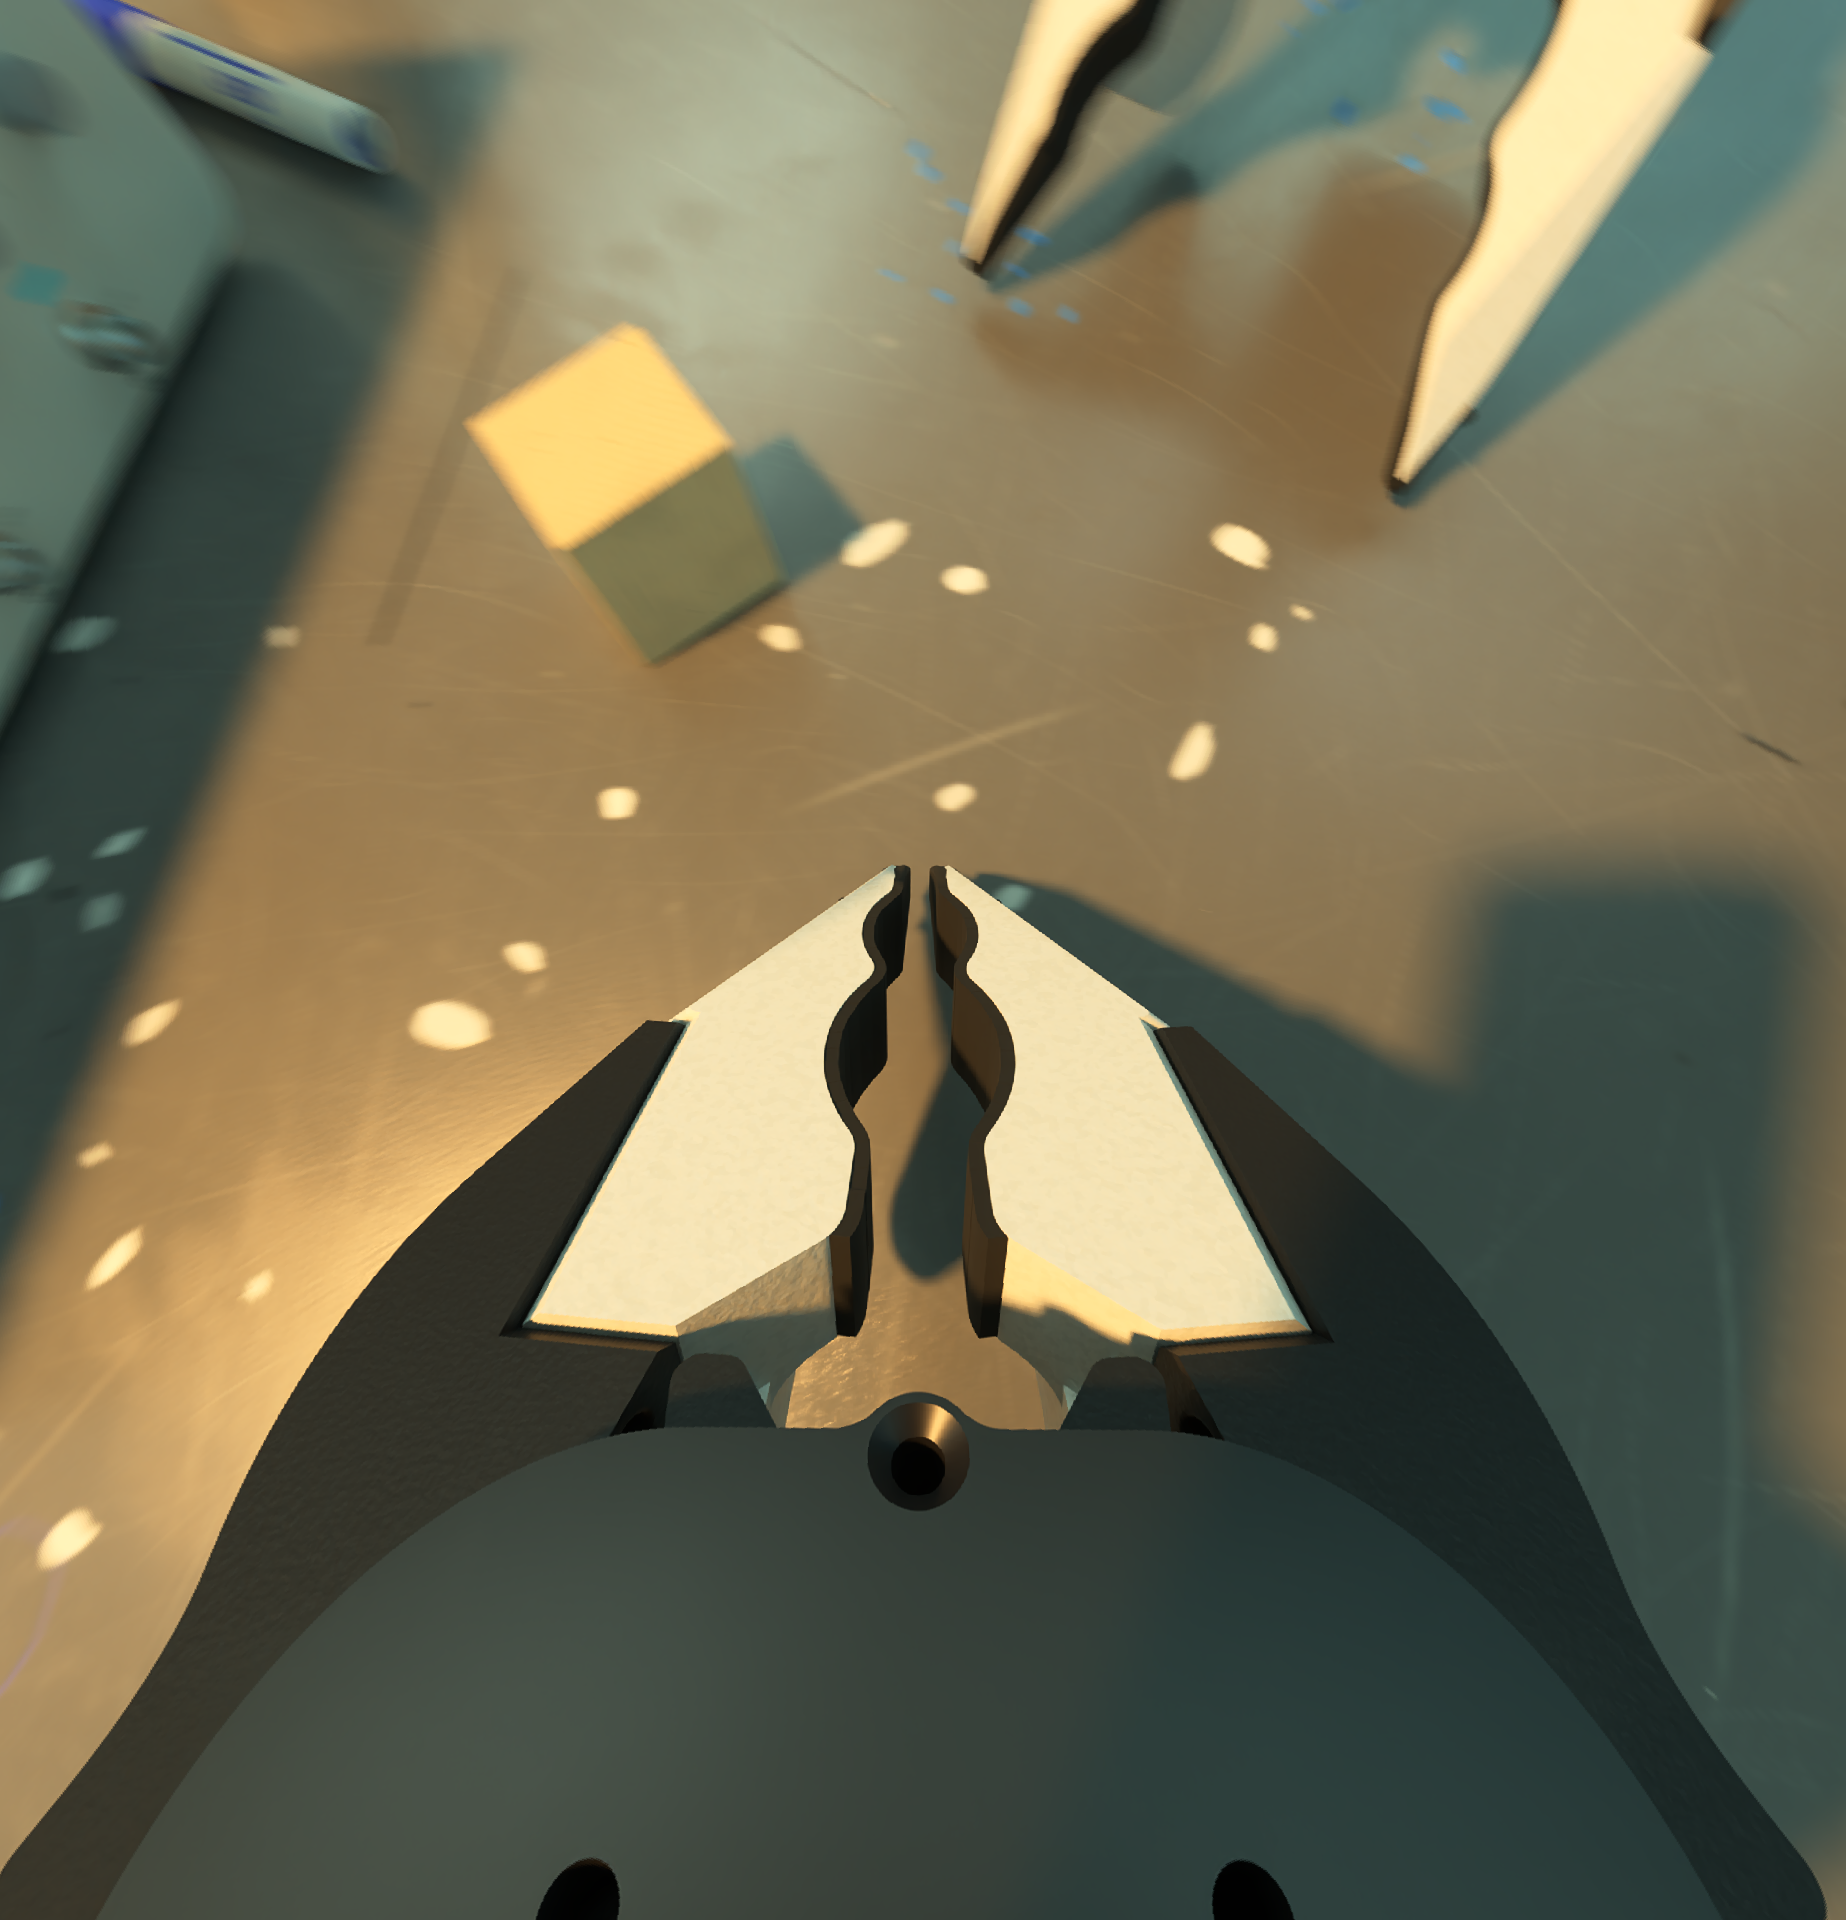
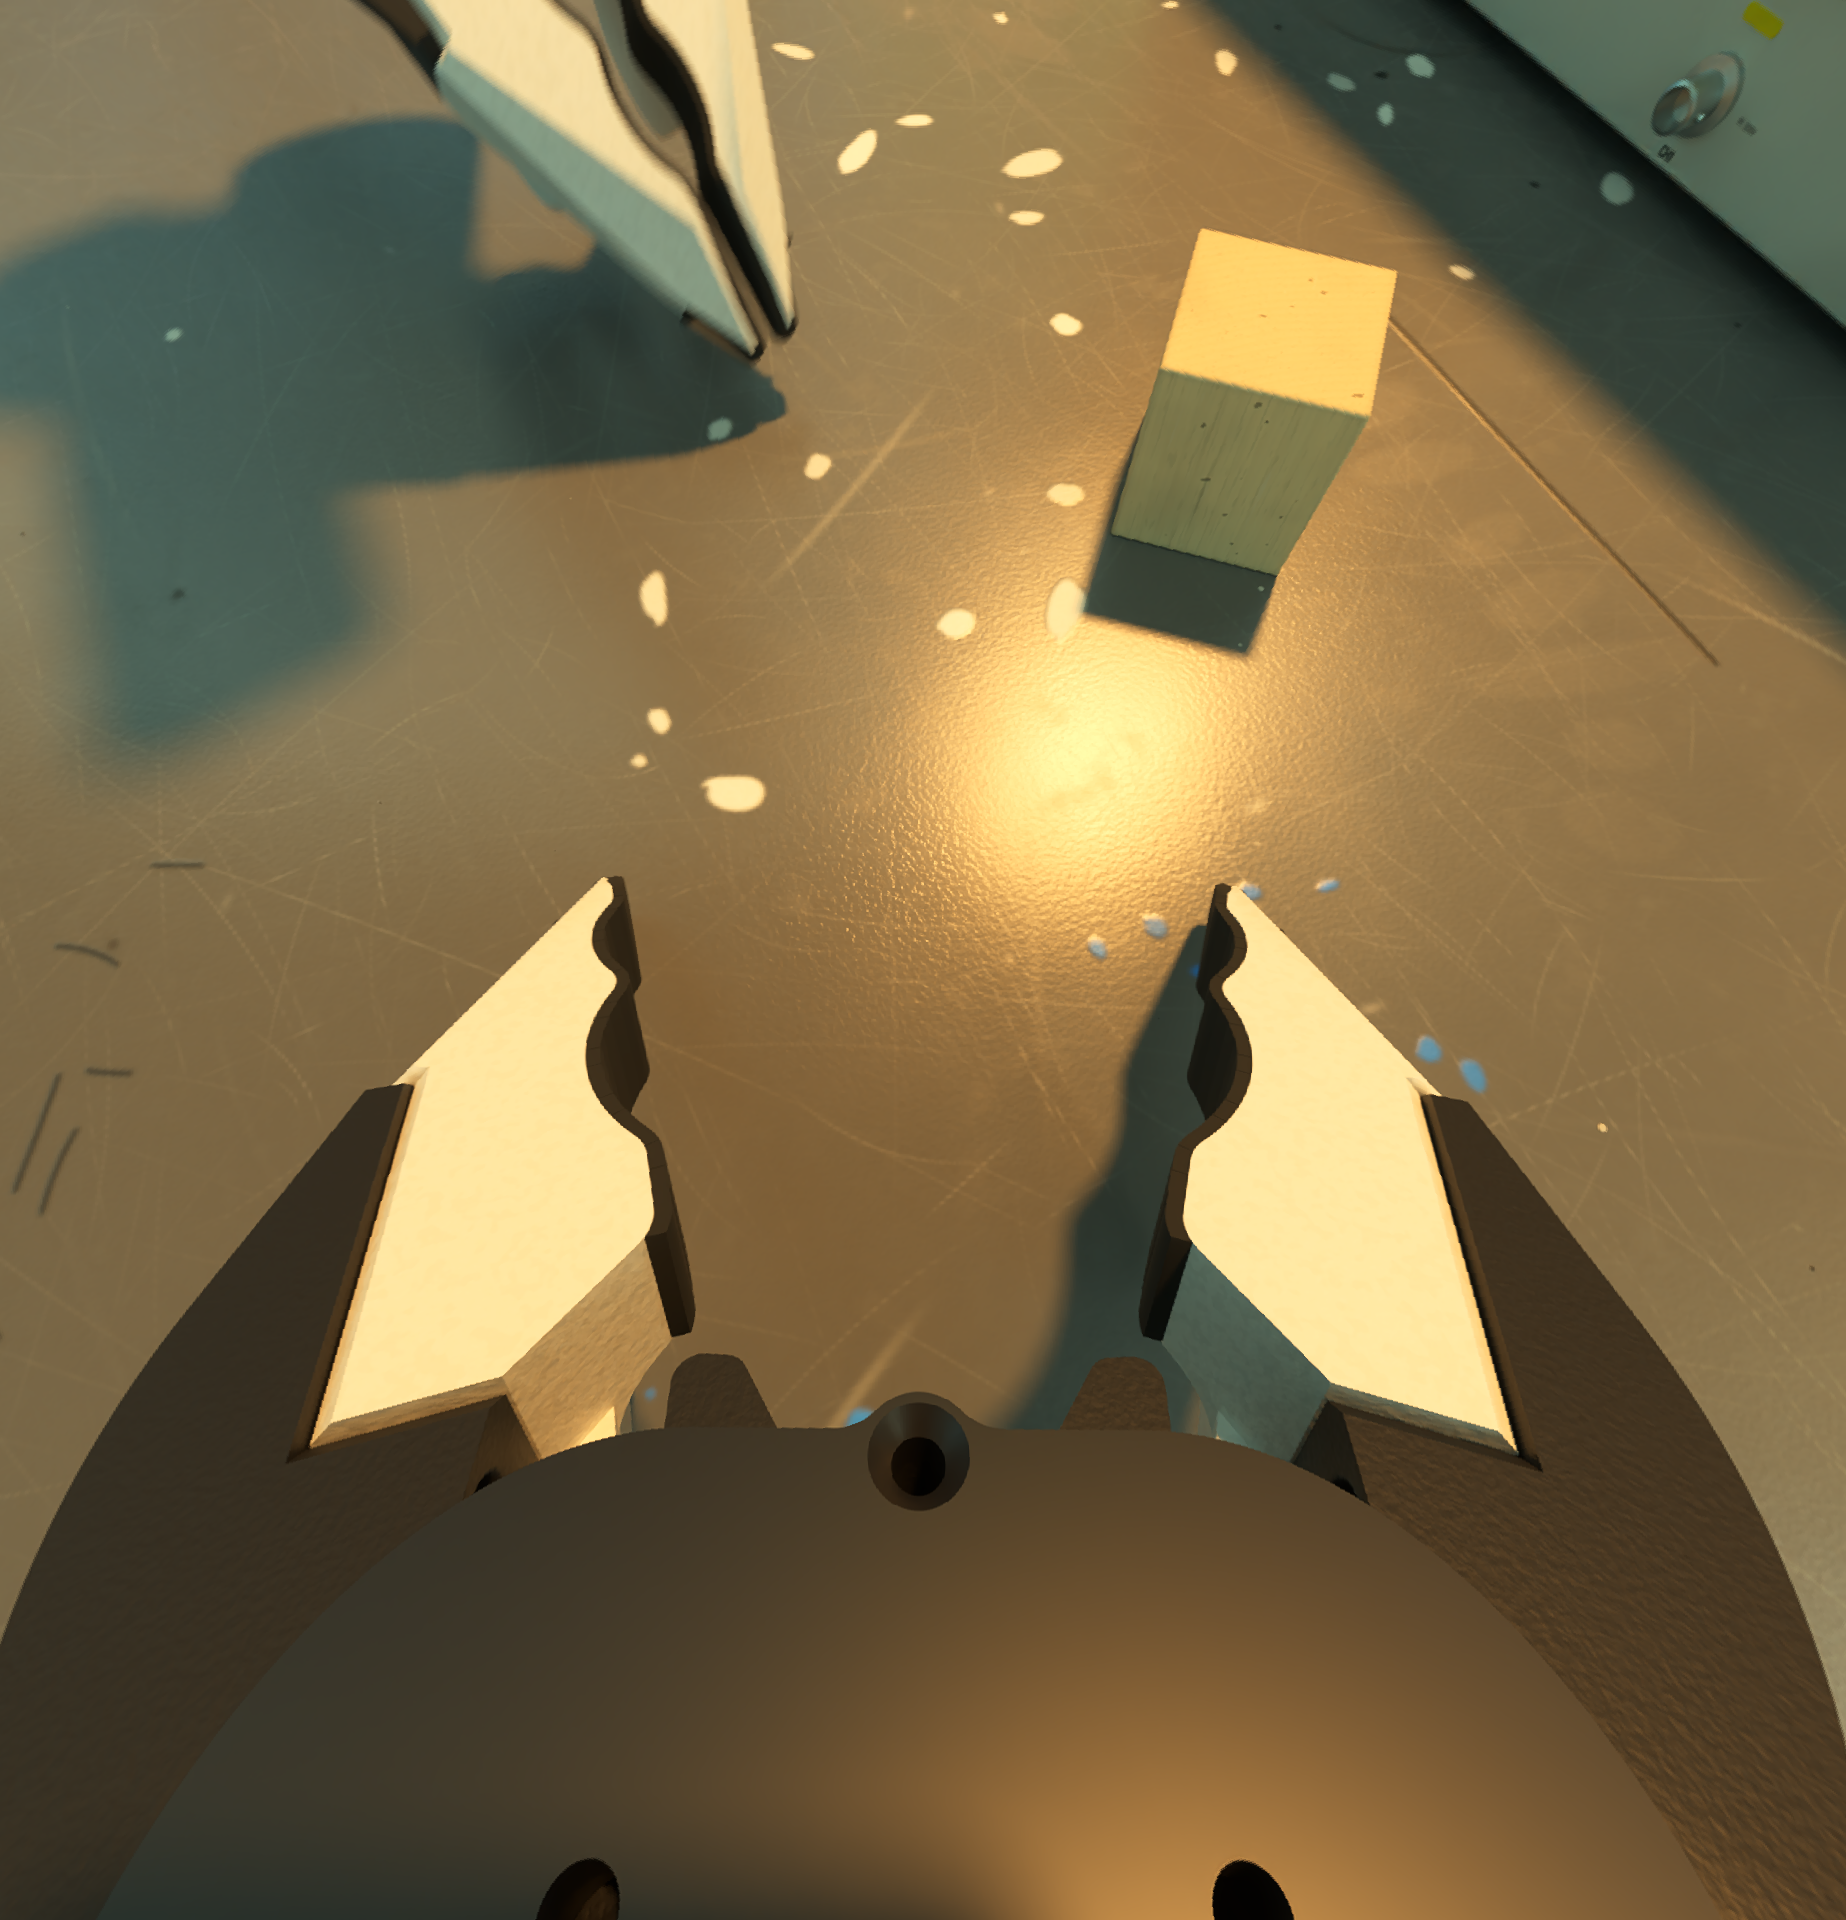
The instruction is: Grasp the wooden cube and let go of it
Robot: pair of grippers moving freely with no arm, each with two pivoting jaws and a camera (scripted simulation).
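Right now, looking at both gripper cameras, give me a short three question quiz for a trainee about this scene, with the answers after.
1. True or false: the wooden cube sits on the table, and no gripper touches it.
2. Which gripper has its fingers spread wide? A) left gripper B) right gripper
3. Fill in: in the left camera, a blue and white ____ lies at the top left, on a pale panel.

Key
1. True
2. B; the left one is nearly closed and holds nothing.
3. marker
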